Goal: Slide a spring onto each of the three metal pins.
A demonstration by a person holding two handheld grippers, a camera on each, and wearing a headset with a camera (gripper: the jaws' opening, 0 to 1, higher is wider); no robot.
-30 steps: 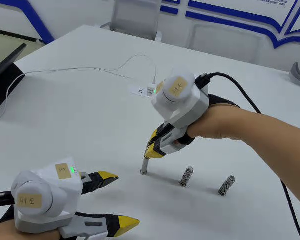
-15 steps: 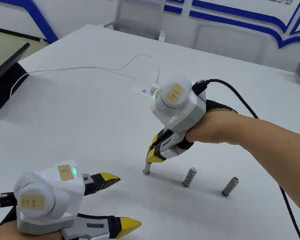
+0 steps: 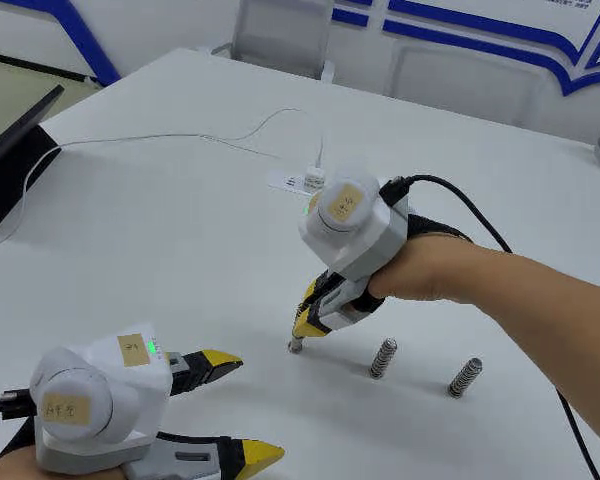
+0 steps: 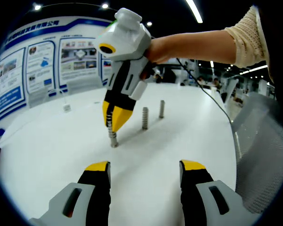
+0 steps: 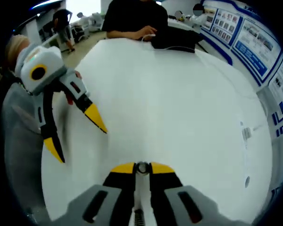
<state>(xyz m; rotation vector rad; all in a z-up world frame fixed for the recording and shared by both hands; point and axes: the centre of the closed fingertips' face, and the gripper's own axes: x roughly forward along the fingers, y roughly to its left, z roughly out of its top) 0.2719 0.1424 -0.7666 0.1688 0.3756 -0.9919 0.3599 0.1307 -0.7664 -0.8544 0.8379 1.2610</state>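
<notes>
The worktop (image 3: 160, 220) is seen from above in the head view, angled forward and down. The left gripper view is set low and aimed across at the right gripper (image 4: 114, 126) and the spring (image 4: 113, 136), pretty near. That same spring is caught up close in the right gripper view, left gripper (image 5: 80, 143) included.
</notes>
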